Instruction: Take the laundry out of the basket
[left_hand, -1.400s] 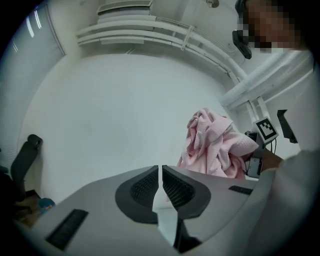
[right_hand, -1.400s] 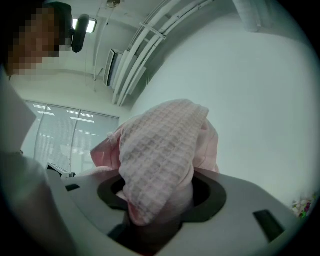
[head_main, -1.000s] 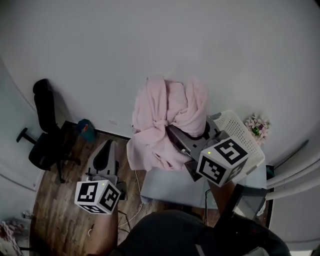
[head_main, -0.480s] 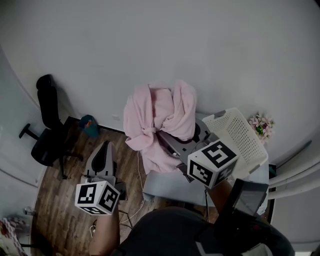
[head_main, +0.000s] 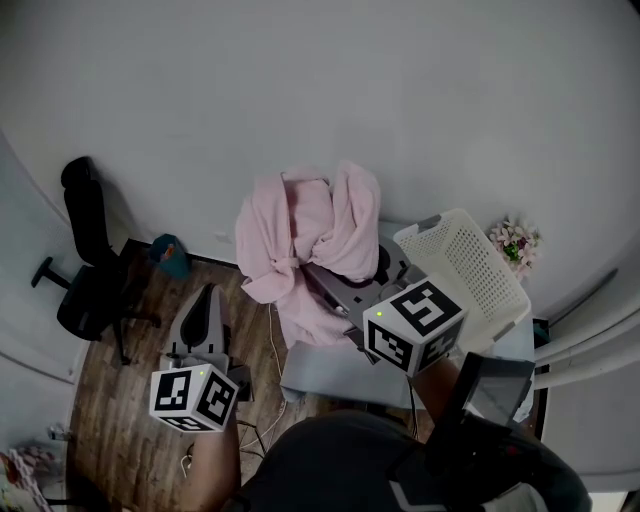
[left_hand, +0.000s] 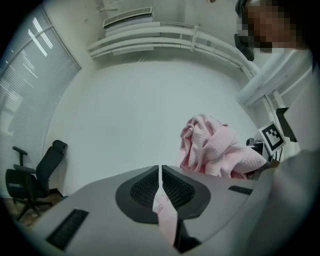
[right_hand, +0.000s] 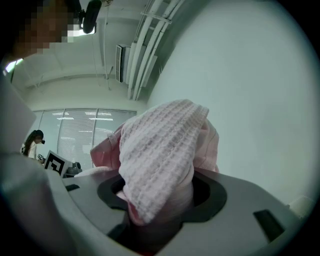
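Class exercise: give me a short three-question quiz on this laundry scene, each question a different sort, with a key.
1. Multiple choice: what is the right gripper shut on? A pink laundry; B a blue towel; C a plate.
2. True or false: the left gripper has its jaws wide apart.
3. Fill in: in the head view the white basket is to the ____ of the pink laundry.
Key: 1 A. 2 False: they are together, a pink strip between them. 3 right.

No words, numbers or brand names can be read anywhere. The only printed signs are black-and-white square code patterns on the two white marker cubes, one at the left (head_main: 195, 396) and one at the right (head_main: 415, 326) — blocks, not letters.
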